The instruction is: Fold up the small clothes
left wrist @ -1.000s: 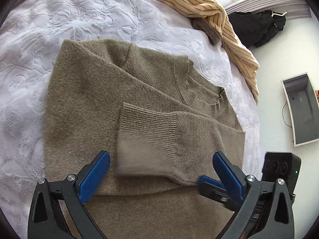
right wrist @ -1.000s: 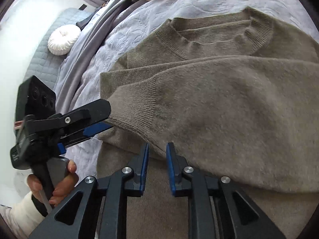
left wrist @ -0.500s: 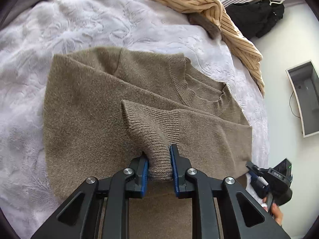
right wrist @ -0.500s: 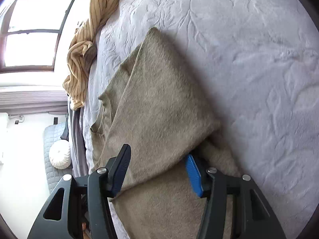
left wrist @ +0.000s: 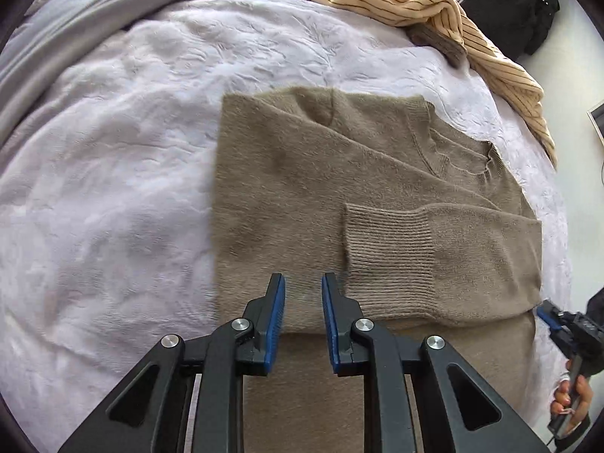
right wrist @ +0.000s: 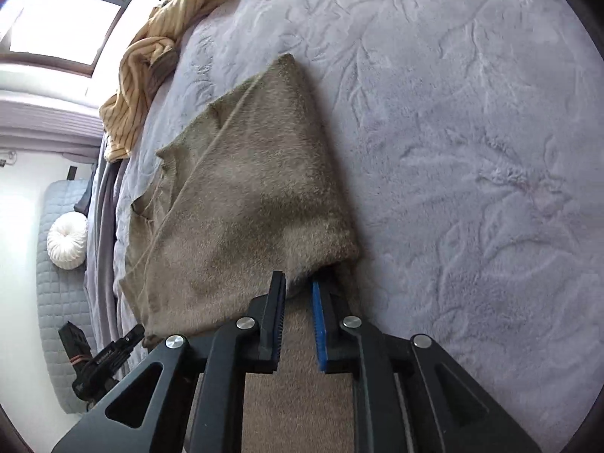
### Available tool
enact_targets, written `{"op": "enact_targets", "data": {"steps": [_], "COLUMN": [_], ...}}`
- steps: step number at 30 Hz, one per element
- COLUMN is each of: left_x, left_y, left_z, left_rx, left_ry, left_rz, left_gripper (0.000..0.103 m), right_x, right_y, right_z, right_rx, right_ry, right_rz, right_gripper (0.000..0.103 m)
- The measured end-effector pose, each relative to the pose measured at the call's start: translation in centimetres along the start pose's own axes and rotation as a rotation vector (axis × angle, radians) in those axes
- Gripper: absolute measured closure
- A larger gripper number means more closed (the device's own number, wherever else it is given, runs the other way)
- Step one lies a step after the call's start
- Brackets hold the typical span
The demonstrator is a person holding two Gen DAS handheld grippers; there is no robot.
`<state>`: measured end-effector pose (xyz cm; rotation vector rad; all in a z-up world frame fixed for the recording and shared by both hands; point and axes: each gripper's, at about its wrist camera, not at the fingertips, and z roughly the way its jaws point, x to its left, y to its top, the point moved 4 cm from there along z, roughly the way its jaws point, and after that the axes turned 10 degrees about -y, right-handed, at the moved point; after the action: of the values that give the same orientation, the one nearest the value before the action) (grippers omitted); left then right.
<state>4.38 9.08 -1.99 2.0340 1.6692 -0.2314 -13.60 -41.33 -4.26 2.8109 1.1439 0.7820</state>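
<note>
Sleeves look already folded in, so I judge I'm at the lengthwise fold: my left gripper hangs over the sweater's body beside the ribbed cuff, jaws narrowly parted and empty. My right gripper sits at the sweater's folded side edge, jaws slightly apart; whether they pinch knit I cannot tell. The taupe, fuzzy sweater lies flat on the pale embossed bedspread, neckline away from me; next I need firm hem grips.
</note>
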Motion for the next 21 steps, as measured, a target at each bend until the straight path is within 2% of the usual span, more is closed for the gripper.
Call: {"op": "enact_targets", "data": {"steps": [1, 2, 4, 7, 10, 11, 12, 13, 14, 17, 20, 21], "left_x": [-0.1, -0.4, -1.5, -3.5, -4.9, -5.2, -5.2, -5.3, -5.2, -5.2, -5.5, -5.5], "left_y": [0.1, 0.4, 0.9, 1.4, 1.3, 1.2, 1.1, 0.9, 0.8, 0.5, 0.2, 0.2], "left_z": [-0.3, -0.5, -0.4, 0.6, 2.1, 2.6, 3.1, 3.5, 3.7, 4.3, 4.7, 4.6], "left_rx": [-0.005, -0.012, -0.022, -0.011, 0.012, 0.018, 0.026, 0.032, 0.033, 0.034, 0.036, 0.037], "left_ry": [-0.006, -0.012, -0.017, -0.022, -0.010, 0.002, 0.018, 0.033, 0.046, 0.053, 0.073, 0.081], "left_rz": [0.005, 0.014, 0.039, 0.082, 0.118, 0.123, 0.129, 0.133, 0.137, 0.151, 0.176, 0.181], "left_gripper": [0.082, 0.082, 0.082, 0.081, 0.081, 0.081, 0.081, 0.081, 0.081, 0.081, 0.081, 0.081], "right_x": [0.4, 0.5, 0.1, -1.0, -1.5, -1.2, -0.8, 0.0, 0.8, 3.0, 2.1, 1.7], "right_y": [0.3, 0.8, 2.6, 5.1, 6.2, 6.3, 6.2, 5.9, 5.7, 5.5, 5.7, 5.8], "right_z": [-0.9, -1.6, -2.3, -0.9, 1.7, 2.6, 3.3, 3.7, 3.6, 2.3, 3.6, 3.8], "right_rx": [-0.026, -0.053, -0.107, -0.092, -0.026, 0.012, 0.048, 0.075, 0.066, -0.022, -0.015, -0.017], "right_ry": [0.018, 0.013, -0.021, -0.018, -0.023, -0.021, -0.018, -0.033, -0.067, -0.219, -0.370, -0.378], "right_rz": [-0.020, -0.033, -0.031, 0.028, 0.055, 0.050, 0.032, -0.013, -0.068, -0.281, -0.358, -0.354], "right_gripper": [0.073, 0.053, 0.033, 0.033, 0.034, 0.039, 0.049, 0.089, 0.094, 0.094, 0.091, 0.086]}}
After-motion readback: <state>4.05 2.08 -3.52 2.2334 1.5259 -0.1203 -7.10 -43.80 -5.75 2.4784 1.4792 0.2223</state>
